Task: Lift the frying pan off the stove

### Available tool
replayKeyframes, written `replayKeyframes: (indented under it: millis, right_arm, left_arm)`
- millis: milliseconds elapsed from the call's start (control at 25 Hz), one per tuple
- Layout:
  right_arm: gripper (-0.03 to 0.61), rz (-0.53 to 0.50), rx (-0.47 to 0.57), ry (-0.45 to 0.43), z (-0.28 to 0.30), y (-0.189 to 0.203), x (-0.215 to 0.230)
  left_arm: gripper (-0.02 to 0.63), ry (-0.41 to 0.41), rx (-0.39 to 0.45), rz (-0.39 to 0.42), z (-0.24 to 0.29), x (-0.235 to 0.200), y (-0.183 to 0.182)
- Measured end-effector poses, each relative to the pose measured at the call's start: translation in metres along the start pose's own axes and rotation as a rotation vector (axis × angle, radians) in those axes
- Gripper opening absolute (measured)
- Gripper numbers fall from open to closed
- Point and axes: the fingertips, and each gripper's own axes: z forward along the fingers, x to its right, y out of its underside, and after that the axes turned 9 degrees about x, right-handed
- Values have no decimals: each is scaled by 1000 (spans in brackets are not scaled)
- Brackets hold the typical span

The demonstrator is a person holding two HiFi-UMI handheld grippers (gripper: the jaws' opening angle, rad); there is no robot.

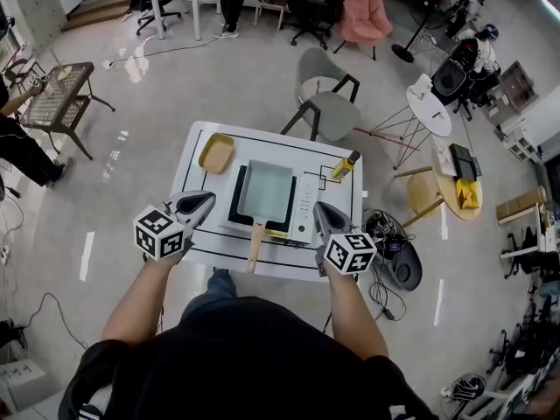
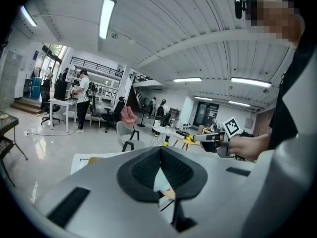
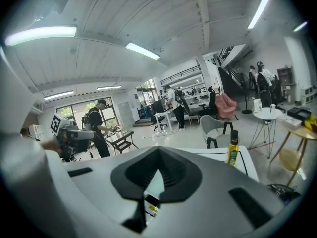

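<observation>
A rectangular grey frying pan [image 1: 265, 191] with a wooden handle [image 1: 255, 246] sits on a white single-burner stove [image 1: 302, 208] in the middle of a white table [image 1: 199, 143]. The handle points toward me. My left gripper [image 1: 203, 204] hovers left of the stove, shut and holding nothing. My right gripper [image 1: 324, 217] hovers at the stove's right edge, also shut and holding nothing. In the left gripper view the shut jaws [image 2: 159, 170] fill the lower frame; in the right gripper view the shut jaws [image 3: 157, 175] do the same.
A yellow tray [image 1: 215, 152] lies at the table's far left. An oil bottle [image 1: 345, 165] [image 3: 232, 153] stands at the far right. A grey chair [image 1: 326, 103] is behind the table, a small round table [image 1: 428, 105] and stools to the right, cables on the floor.
</observation>
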Motion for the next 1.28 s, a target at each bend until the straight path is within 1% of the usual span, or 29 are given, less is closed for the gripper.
replayKeyframes:
  millis: [320,560,760,1000,1280]
  right_arm:
    - [6,-32,-55,-22,3,16,-5]
    - [6,-48,-121,-49,8,34,-10]
    - [11,5,-174,-69,7,55,-8]
    - [32,68,-208,-76,7,73,-3]
    - [43,133,-256,-95,6,99,-5]
  left_arm:
    - [12,29,-34,-15,8,0,11]
    - [14,70,-68,-62,12,0,25]
    - [14,81,-91,-98,13,-4,37]
    - [17,90,-112,-118,17,-6,50]
    - [64,107,-148,-158,16,-4,71]
